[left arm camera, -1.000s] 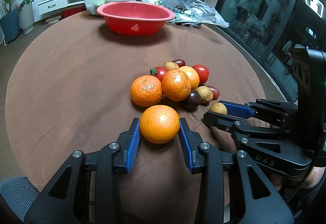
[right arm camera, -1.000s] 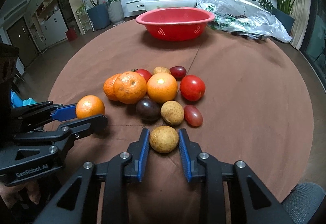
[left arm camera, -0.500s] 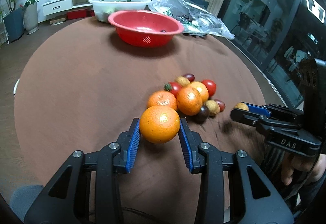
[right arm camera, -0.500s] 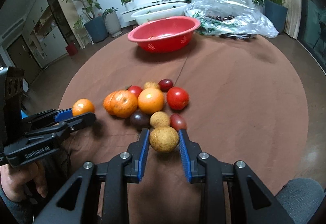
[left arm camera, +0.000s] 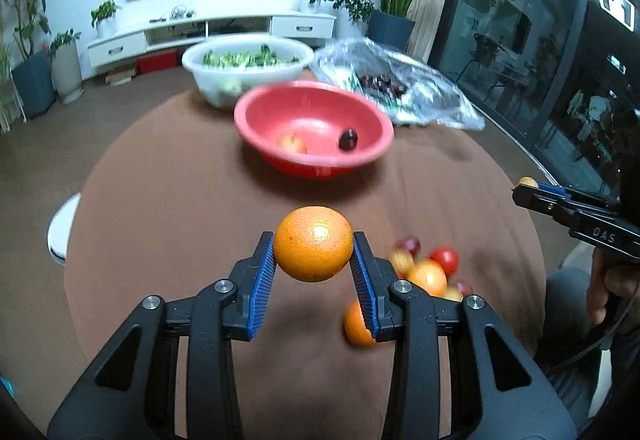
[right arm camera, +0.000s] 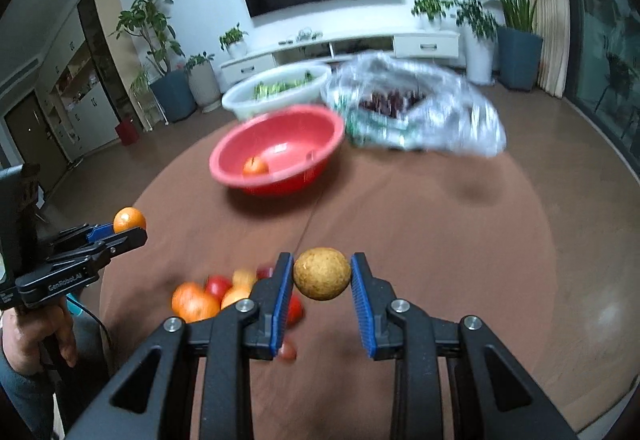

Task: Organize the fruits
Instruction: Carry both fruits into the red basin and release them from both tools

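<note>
Table (left arm camera: 168,200): round, covered in a brown cloth, bearing everything below.
Plastic bag (right arm camera: 448,120): clear and crumpled, at the far edge of the table, just right of the red bowl; dark red fruit shows inside it.
White bowl (left arm camera: 248,70): beyond the red bowl at the far edge, with green vegetables in it.
Red bowl (left arm camera: 372,144): on the far half of the table, near the white bowl and the bag; it holds a reddish-orange fruit (left arm camera: 294,144) and a small dark fruit (left arm camera: 348,139).
Left gripper (left arm camera: 313,262): blue pads pinching the orange from both sides, held in the air above the cloth; in the right wrist view it enters from the left edge with a hand (right arm camera: 32,336) below it.
Right gripper (right arm camera: 322,280): blue pads pressed on the brown fruit, lifted clear of the table; in the left wrist view it reaches in from the right edge.
Fruit pile (right arm camera: 208,294): blurred oranges, red tomatoes and smaller pieces bunched on the cloth, below and between the two grippers.
Orange (left arm camera: 313,243): between the left gripper's pads, off the table, well short of the red bowl.
Brown fruit (right arm camera: 322,273): round, speckled, tan; between the right gripper's pads, off the table, also short of the red bowl.
</note>
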